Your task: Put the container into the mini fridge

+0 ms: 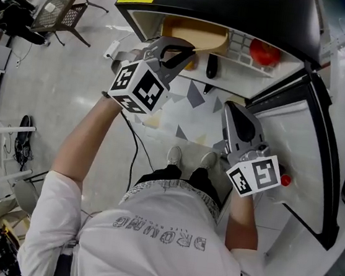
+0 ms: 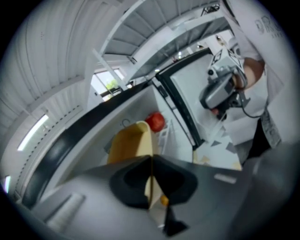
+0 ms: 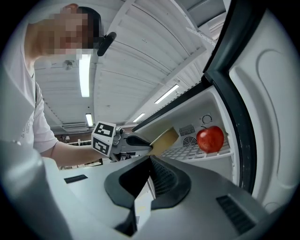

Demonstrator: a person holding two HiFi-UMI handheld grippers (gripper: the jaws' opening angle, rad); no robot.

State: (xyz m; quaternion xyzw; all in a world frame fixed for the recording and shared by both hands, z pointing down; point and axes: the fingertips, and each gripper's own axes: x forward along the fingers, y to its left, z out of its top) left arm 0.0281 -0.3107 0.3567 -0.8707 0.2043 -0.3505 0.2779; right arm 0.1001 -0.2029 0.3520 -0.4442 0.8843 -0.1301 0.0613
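A tan, open-topped container lies on the upper shelf of the black mini fridge, at the left side. My left gripper reaches in at the fridge's mouth, shut on the near wall of the container; in the left gripper view its jaws pinch that thin wall. My right gripper hangs lower right, beside the open fridge door, jaws together with nothing between them. From the right gripper view the container and left gripper show at the fridge opening.
A red apple sits on the white wire shelf to the container's right. A small dark object lies below the shelf. The door carries a small red knob. A mesh chair stands far left on the floor.
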